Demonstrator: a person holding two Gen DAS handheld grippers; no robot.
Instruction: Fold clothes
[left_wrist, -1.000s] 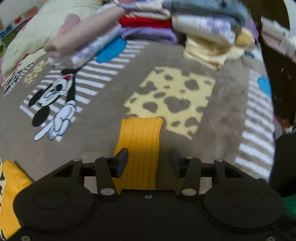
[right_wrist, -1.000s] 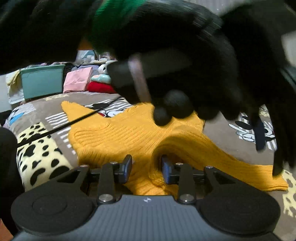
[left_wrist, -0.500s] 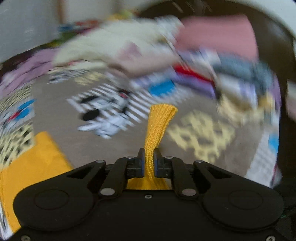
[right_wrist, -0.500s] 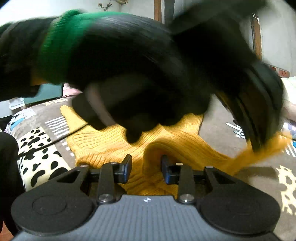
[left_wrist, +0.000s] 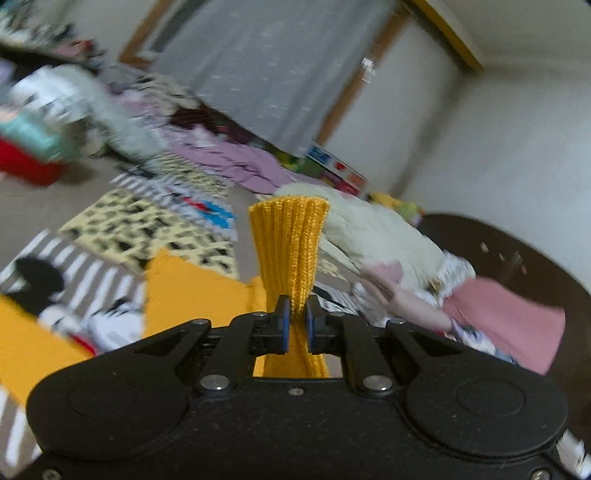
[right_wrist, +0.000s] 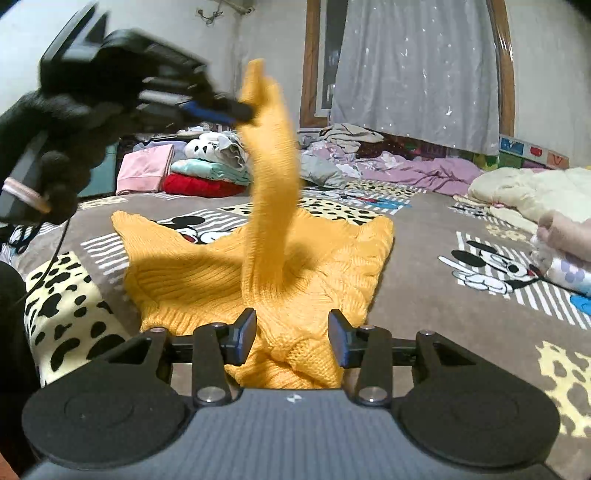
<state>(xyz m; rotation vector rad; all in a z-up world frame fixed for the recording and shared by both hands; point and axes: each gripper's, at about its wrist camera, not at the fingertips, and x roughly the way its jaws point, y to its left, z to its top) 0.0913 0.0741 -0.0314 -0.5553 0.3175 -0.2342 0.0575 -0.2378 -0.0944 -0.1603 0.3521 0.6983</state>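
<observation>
Lifting sleeve cuff (left_wrist: 289, 236) – left gripper (left_wrist: 294, 319) pinching it, raised to fold across | yellow sweater (right_wrist: 207, 273) flat on bed (right_wrist: 436, 295) | right gripper (right_wrist: 291, 334) opening – jaws clear of knit hem between them.

**A lived-in bedroom at home**

A cartoon-mouse blanket (right_wrist: 480, 266) covers the bed. Along its far edge lie stacks of folded clothes (right_wrist: 207, 173), a rumpled purple quilt (right_wrist: 417, 171) and a cream duvet (right_wrist: 532, 192). Behind them a grey curtain (right_wrist: 413, 74) hangs in a wooden frame (right_wrist: 312, 62), beside plain pale walls (left_wrist: 517, 129)
</observation>
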